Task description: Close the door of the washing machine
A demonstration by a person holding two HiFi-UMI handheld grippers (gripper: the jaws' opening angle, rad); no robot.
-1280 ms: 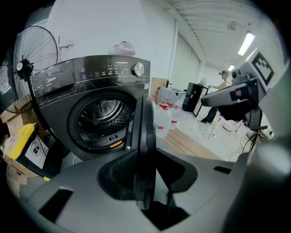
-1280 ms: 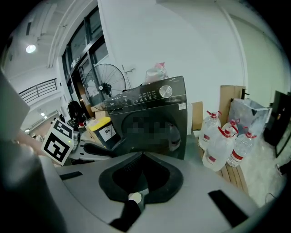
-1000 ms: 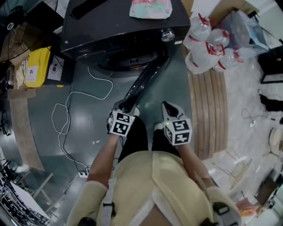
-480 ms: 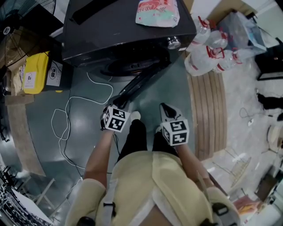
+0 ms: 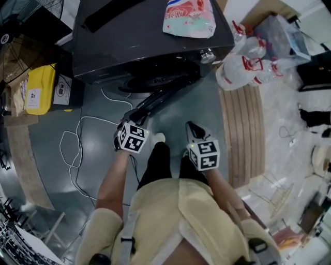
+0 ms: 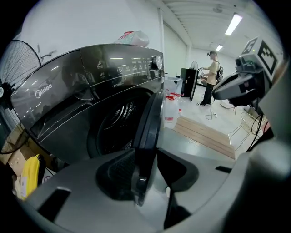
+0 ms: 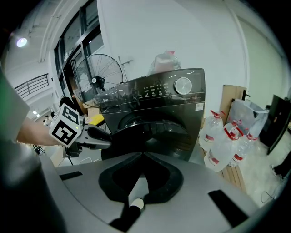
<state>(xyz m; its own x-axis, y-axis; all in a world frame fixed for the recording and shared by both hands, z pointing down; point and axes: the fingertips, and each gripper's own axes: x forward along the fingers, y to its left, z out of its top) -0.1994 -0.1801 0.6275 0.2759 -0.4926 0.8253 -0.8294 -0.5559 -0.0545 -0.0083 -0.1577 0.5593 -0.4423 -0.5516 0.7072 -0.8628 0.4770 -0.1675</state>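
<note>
The dark washing machine (image 5: 129, 31) stands ahead with its round door (image 5: 165, 93) swung out toward me, seen edge-on. My left gripper (image 5: 135, 118) is at the door's free edge. In the left gripper view the door's rim (image 6: 150, 118) runs between the jaws of my left gripper (image 6: 146, 154). Those jaws have just been opening: the rim lies against the left pad (image 6: 120, 170) with a gap on the right. My right gripper (image 5: 192, 127) hangs to the right of the door, clear of it. In its own view my right gripper (image 7: 142, 154) is shut on nothing and faces the door (image 7: 150, 136).
A plastic bag (image 5: 189, 15) lies on top of the machine. Water bottles (image 5: 243, 57) and a slatted wooden platform (image 5: 243, 129) are to the right. A yellow container (image 5: 39, 85) and a white cable (image 5: 77, 140) lie on the left floor. A fan (image 7: 97, 73) stands beside the machine.
The left gripper has moved left with the door's edge between its jaws, and the door has swung a little toward the machine front. The right gripper shifted slightly.
</note>
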